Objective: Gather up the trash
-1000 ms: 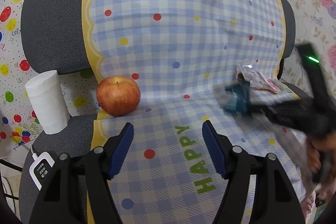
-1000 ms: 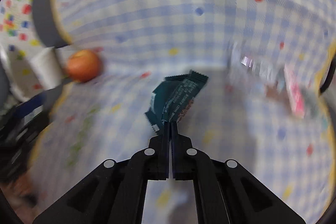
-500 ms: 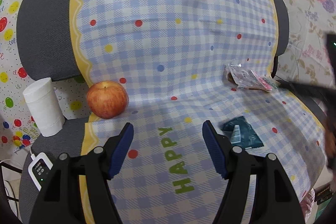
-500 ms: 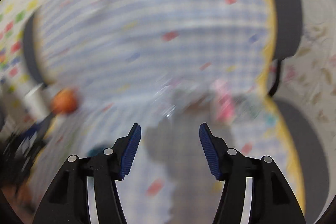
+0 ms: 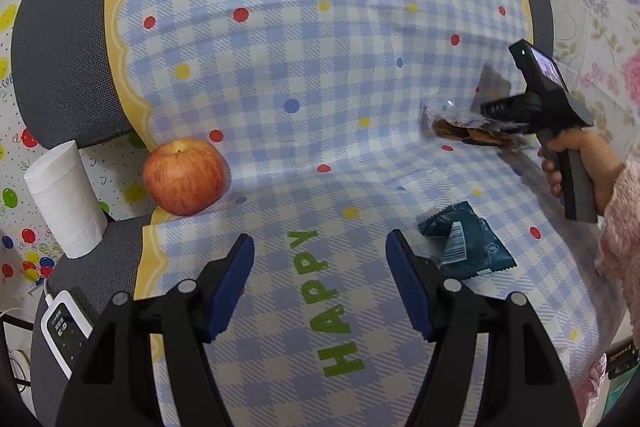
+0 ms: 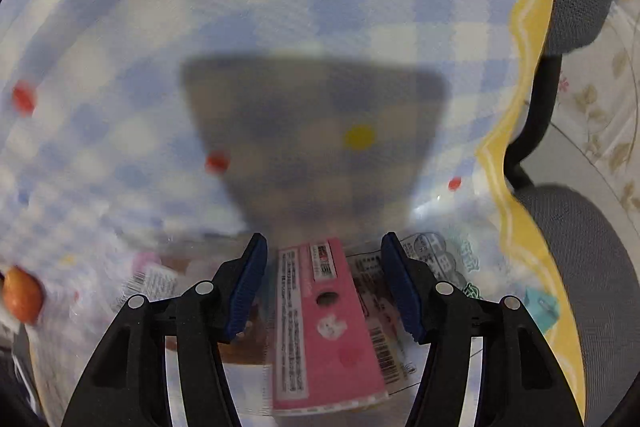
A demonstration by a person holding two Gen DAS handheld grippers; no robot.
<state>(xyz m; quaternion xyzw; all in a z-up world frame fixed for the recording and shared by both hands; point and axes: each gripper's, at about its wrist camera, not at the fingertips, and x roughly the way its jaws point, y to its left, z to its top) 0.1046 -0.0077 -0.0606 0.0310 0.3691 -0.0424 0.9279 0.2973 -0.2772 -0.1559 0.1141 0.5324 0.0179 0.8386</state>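
A dark teal snack wrapper (image 5: 466,245) lies flat on the checked cloth (image 5: 304,75), just right of my open, empty left gripper (image 5: 320,277). A clear wrapper with brown contents (image 5: 468,129) lies at the cloth's right. My right gripper (image 5: 500,129) reaches it in the left wrist view. In the right wrist view my right gripper (image 6: 322,279) is open, its jaws on either side of a pink wrapper (image 6: 324,323) that lies on clear printed wrappers (image 6: 432,263).
A red apple (image 5: 184,177) sits at the cloth's left edge; it also shows in the right wrist view (image 6: 20,293). A white paper roll (image 5: 66,197) stands left of it. A white remote (image 5: 64,331) lies lower left. The grey chair armrest (image 6: 580,259) is at right.
My right gripper let go of the teal wrapper, which now lies on the cloth. It then opened and moved right to the pink and clear wrappers. My left gripper stayed open.
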